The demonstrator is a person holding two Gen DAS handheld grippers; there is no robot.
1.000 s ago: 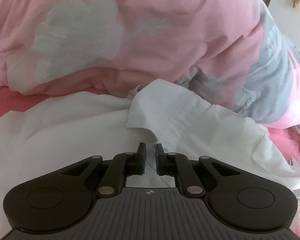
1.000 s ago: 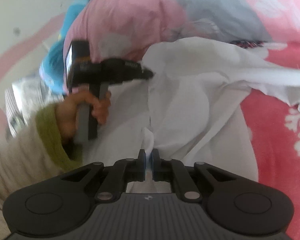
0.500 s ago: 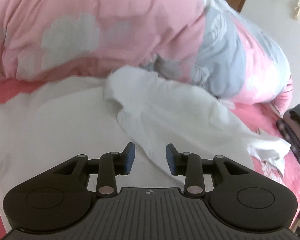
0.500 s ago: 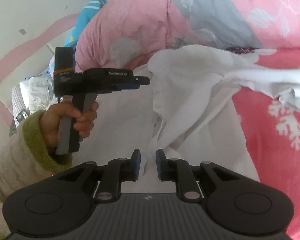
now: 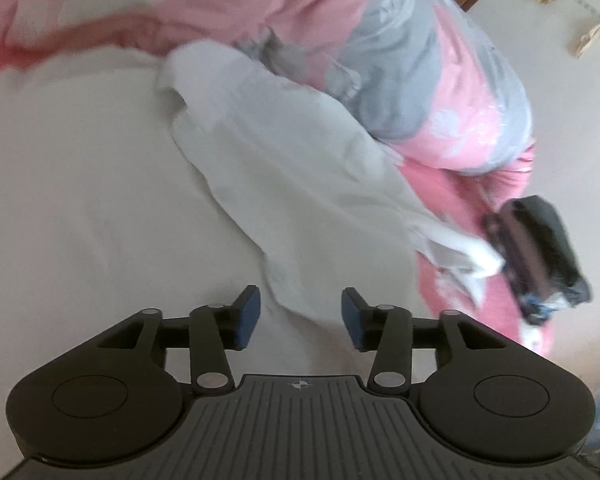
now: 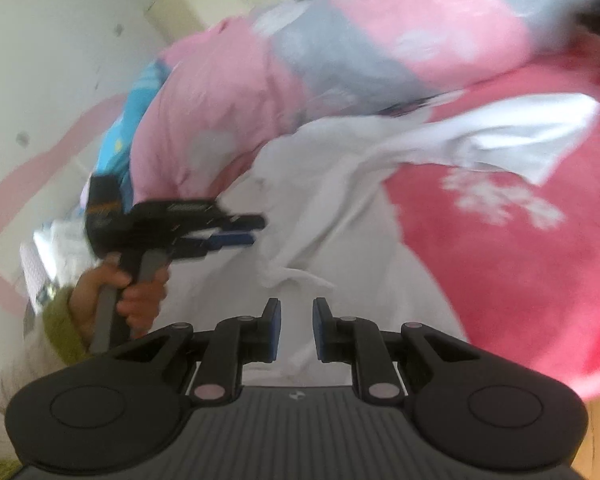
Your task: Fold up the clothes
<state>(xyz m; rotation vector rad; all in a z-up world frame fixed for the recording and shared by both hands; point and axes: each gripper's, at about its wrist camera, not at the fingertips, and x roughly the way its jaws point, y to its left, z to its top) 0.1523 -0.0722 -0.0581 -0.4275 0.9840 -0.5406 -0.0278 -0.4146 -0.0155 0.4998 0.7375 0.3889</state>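
**Both claws free above the white shirt**

The left gripper [image 5: 300, 318] is opening, nothing between its pads. The right gripper [image 6: 296, 330] stands slightly apart, empty. Below both, the white shirt [image 5: 292, 168] lies spread on the pink blanket [image 6: 512, 272], with the pink-grey duvet [image 5: 400, 60] behind.

pink-grey quilt [image 5: 420, 80] bunched | pink bedsheet [image 6: 520, 280] | dark bag [image 5: 540, 248] beside quilt

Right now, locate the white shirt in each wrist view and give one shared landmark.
Left wrist: the white shirt fills the left and centre, its folded layer running diagonally toward lower right.
Right wrist: it lies centre, a sleeve reaching to upper right.
Shared landmark: the pink and grey quilt behind it.
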